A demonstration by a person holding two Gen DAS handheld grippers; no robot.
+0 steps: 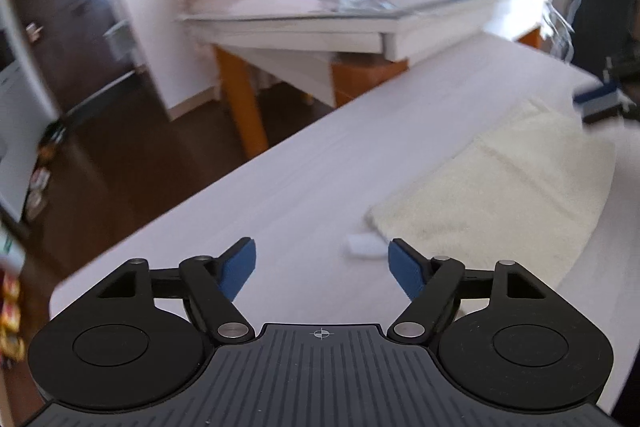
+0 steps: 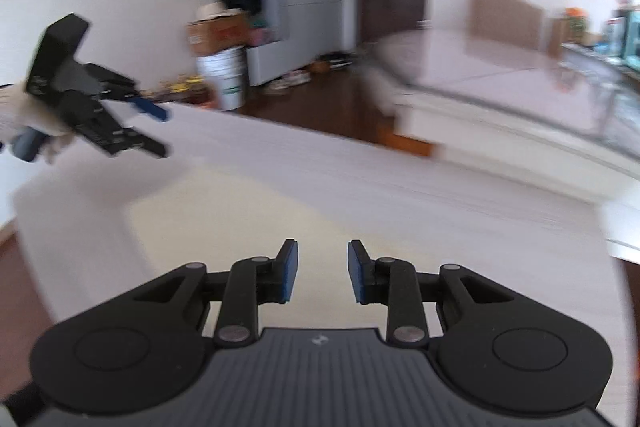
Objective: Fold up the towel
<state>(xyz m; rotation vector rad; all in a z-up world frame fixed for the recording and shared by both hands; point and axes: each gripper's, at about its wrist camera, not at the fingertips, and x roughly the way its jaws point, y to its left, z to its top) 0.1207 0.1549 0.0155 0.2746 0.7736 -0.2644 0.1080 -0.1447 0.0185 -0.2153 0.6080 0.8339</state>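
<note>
**A:** What do the two grippers show?

**B:** The left gripper [image 1: 321, 263] has its jaws spread wide with nothing between them; bare desk [image 1: 280, 187] lies in the gap. The right gripper [image 2: 322, 271] has its jaws parted by a narrower gap, also empty, with pale cloth beneath them. Both are released.

**A:** Where is the towel?

**B:** The towel [image 1: 500, 195] lies flat on the desk, a cream slab reaching from just beside the left gripper's right pad toward the desk's far right edge. A small white tag [image 1: 362, 247] sticks out at its near corner. In the right wrist view the same towel [image 2: 224, 223] runs under the right gripper, and the left gripper [image 2: 158, 131] hangs above the desk near its left edge, held by a gloved hand [image 2: 24, 115].

**A:** How far along is the fold?

**B:** Judged from its thick, compact outline, the towel appears to be folded at least once already. Blur hides the layers, so the count cannot be told. With both grippers free of the cloth, either one more fold remains or the task is near its end.
</note>
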